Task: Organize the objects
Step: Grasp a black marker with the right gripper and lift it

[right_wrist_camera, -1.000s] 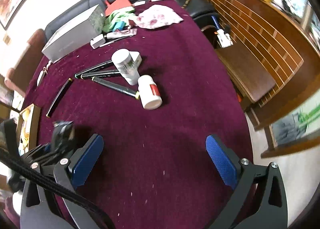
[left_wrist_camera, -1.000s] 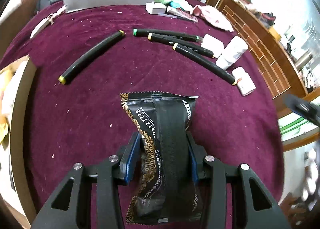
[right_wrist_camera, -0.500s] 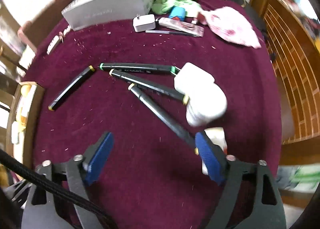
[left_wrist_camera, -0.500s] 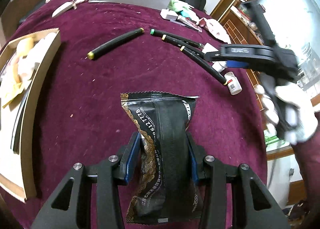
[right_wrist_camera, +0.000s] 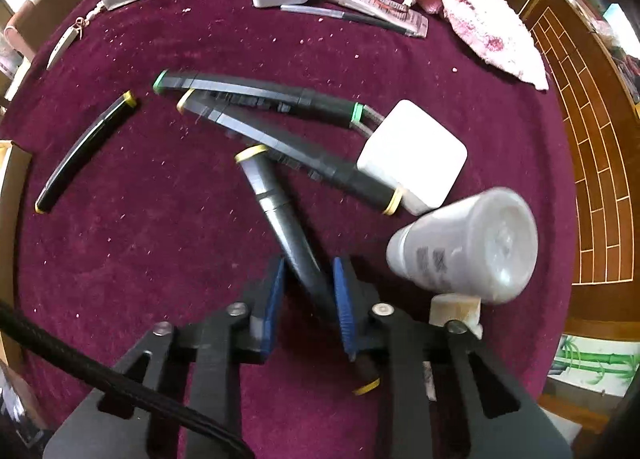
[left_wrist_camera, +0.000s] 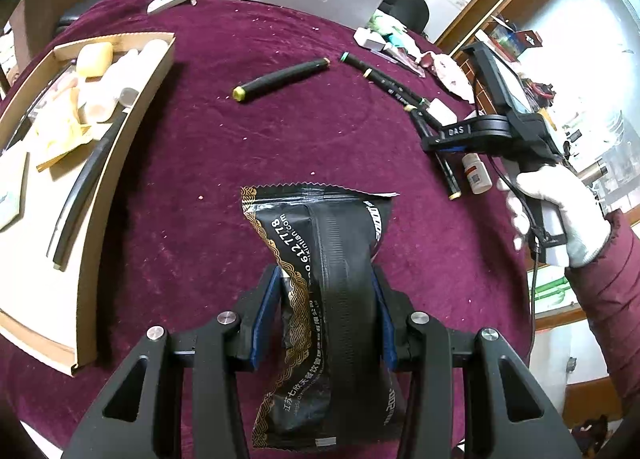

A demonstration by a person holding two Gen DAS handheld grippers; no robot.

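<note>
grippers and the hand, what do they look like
Both grippers, left gripper and right gripper, are matte black frames with blue finger pads and silver bolts. A black braided cable trails off the right one. The right hand wears a white glove under a maroon sleeve.

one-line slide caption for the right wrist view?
Right gripper closing on a yellow-capped black marker on the maroon tablecloth, beside a tipped white bottle and two more markers.
</note>
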